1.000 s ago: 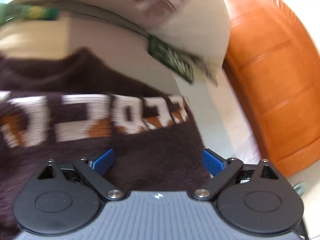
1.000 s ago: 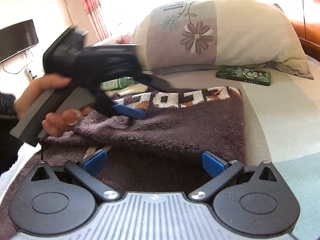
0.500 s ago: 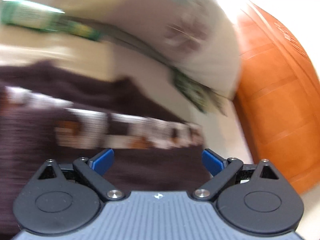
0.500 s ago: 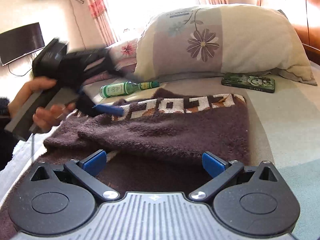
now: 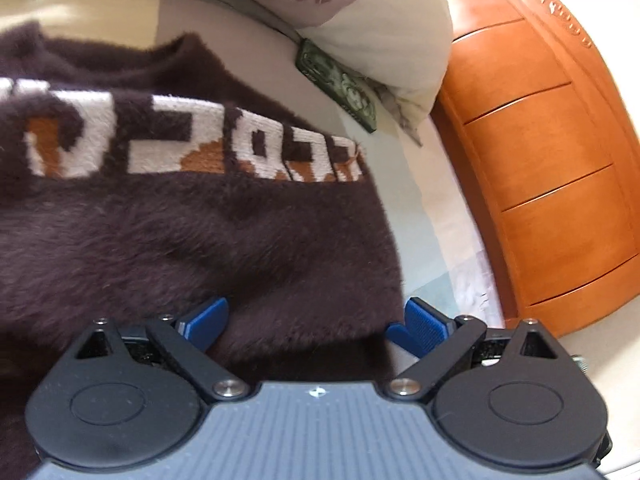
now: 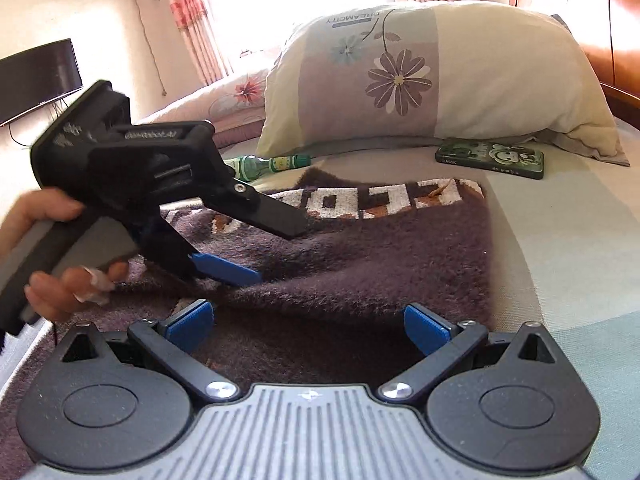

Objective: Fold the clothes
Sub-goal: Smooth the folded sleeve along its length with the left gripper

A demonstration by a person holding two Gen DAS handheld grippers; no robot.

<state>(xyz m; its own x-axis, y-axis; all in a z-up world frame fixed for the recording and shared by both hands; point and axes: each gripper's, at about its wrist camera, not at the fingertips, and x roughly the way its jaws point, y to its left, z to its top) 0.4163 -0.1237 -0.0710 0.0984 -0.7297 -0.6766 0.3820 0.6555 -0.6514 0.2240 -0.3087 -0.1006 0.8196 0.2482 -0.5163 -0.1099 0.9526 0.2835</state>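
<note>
The brown sweater [image 6: 360, 248] lies flat on the bed [image 6: 560, 240], lettered band running crosswise. Left gripper [image 5: 316, 320] and right gripper [image 6: 308, 324], both wide open and empty, straddle its near folded edge.

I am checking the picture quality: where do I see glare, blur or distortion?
Right wrist view: the window is blown out white, and the hand is slightly blurred. Left wrist view: fisheye bends the wooden headboard; the sweater looks mostly sharp.
</note>
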